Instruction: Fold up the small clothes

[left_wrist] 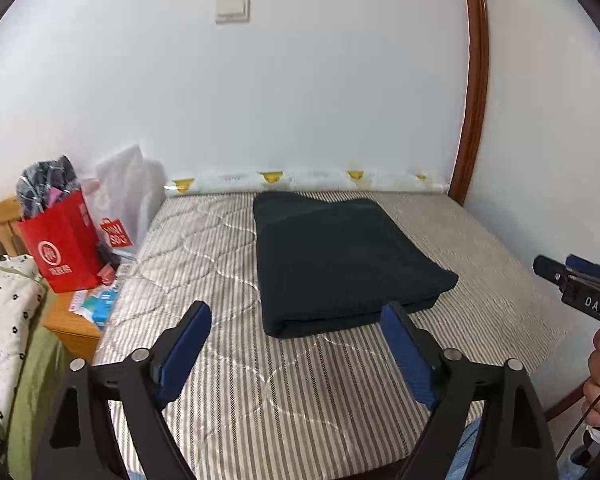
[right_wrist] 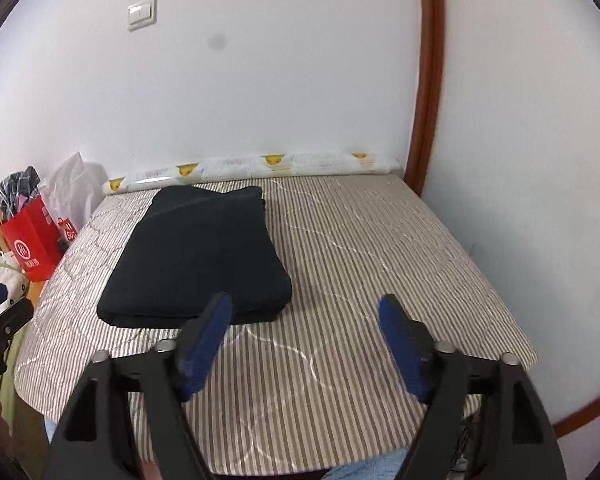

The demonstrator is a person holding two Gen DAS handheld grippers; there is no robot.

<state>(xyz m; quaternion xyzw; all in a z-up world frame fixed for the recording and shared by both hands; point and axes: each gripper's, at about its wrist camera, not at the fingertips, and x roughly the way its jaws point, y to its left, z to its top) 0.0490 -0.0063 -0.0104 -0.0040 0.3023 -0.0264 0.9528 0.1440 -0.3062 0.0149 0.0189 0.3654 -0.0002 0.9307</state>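
Note:
A dark garment [left_wrist: 340, 264] lies folded into a flat rectangle on the striped quilted mattress [left_wrist: 228, 384]; the right wrist view shows the same dark garment [right_wrist: 198, 258] left of centre on the mattress [right_wrist: 360, 264]. My left gripper [left_wrist: 296, 314] hangs above the mattress just short of the garment's near edge, jaws wide apart, nothing between the blue pads. My right gripper [right_wrist: 305, 307] stands open too, near the garment's near right corner, and holds nothing. The right gripper [left_wrist: 568, 276] also shows at the right edge of the left wrist view, held by a hand [left_wrist: 598, 384].
A red paper bag [left_wrist: 62, 244] stuffed with clothes and a white plastic bag [left_wrist: 126, 192] stand on a wooden bedside table [left_wrist: 70, 324] at the left. A rolled white sheet with yellow prints [left_wrist: 300, 178] lies along the wall. A wooden frame [left_wrist: 474, 92] rises at the right.

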